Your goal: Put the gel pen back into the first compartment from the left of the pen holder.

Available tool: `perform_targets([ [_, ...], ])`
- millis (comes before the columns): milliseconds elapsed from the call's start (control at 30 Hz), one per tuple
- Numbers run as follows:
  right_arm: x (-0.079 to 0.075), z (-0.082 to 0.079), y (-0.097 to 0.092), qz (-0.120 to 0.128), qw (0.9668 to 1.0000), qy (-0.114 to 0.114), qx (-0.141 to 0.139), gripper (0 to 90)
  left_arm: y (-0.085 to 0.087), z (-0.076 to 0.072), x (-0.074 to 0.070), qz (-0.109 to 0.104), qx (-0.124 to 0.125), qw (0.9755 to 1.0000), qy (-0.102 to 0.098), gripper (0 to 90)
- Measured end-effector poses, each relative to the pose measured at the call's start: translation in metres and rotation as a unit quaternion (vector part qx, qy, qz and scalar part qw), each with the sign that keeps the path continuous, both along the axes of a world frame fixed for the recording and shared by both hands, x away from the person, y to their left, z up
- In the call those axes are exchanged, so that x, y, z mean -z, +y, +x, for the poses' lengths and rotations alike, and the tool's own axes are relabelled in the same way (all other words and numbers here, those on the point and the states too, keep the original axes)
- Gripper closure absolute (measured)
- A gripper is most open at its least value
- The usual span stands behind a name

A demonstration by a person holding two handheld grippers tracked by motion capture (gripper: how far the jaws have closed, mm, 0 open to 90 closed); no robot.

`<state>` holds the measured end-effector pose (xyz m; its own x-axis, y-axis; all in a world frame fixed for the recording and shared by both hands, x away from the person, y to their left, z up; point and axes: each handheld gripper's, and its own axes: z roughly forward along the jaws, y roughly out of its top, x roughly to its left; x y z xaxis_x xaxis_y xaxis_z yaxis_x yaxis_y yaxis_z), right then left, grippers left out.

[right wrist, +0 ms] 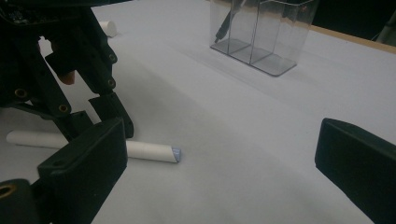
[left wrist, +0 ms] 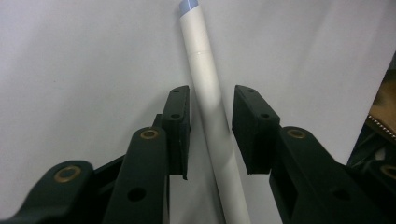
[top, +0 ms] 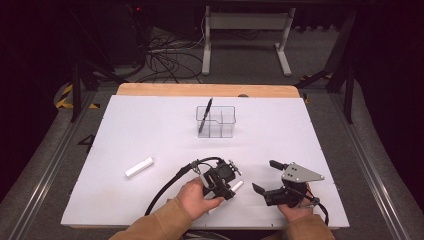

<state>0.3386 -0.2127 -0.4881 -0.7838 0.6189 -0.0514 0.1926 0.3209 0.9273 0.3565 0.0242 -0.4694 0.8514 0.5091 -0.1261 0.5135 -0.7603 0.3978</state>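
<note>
A white marker (top: 238, 186) with a pale blue end lies flat on the white table sheet (top: 150, 125), near the front edge. My left gripper (top: 231, 187) points down over it. In the left gripper view the marker (left wrist: 208, 98) runs between the two black pads (left wrist: 180, 121) with a thin gap on each side, so the left gripper (left wrist: 211, 107) is open around it. The right gripper view shows the same marker (right wrist: 154, 151) under the left gripper (right wrist: 100, 126). My right gripper (top: 264, 175) rests to the right, open and empty (right wrist: 219, 140).
A clear divided box (top: 216, 121) stands at the middle back with a black pen (top: 205, 115) upright in its left compartment. A second white cylinder (top: 139, 167) lies to the left. A wooden table edge (top: 207, 90) runs behind the sheet.
</note>
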Motion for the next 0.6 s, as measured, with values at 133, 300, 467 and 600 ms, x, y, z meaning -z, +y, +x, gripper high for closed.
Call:
perform_targets([
  [133, 0.0, 0.0001, -0.0001, 0.001, 1.0, 0.0, -0.001, 3.0, -0.0008, -0.0009, 0.0002, 0.002, 0.0, 1.0, -0.007, 73.4],
  [300, 0.0, 0.0001, -0.0001, 0.001, 1.0, 0.001, -0.001, 2.9, -0.0014, -0.0015, 0.0001, 0.006, -0.006, 0.9999, -0.008, 75.5],
  [467, 0.0002, 0.0002, 0.0003, 0.002, 1.0, 0.003, -0.002, 2.8, -0.0028, -0.0019, -0.0001, 0.013, -0.013, 0.9998, -0.011, 78.1],
  [600, 0.0001, 0.0001, 0.0002, 0.002, 1.0, 0.003, -0.002, 2.7, -0.0034, -0.0025, -0.0003, 0.014, -0.014, 0.9997, -0.011, 78.4],
])
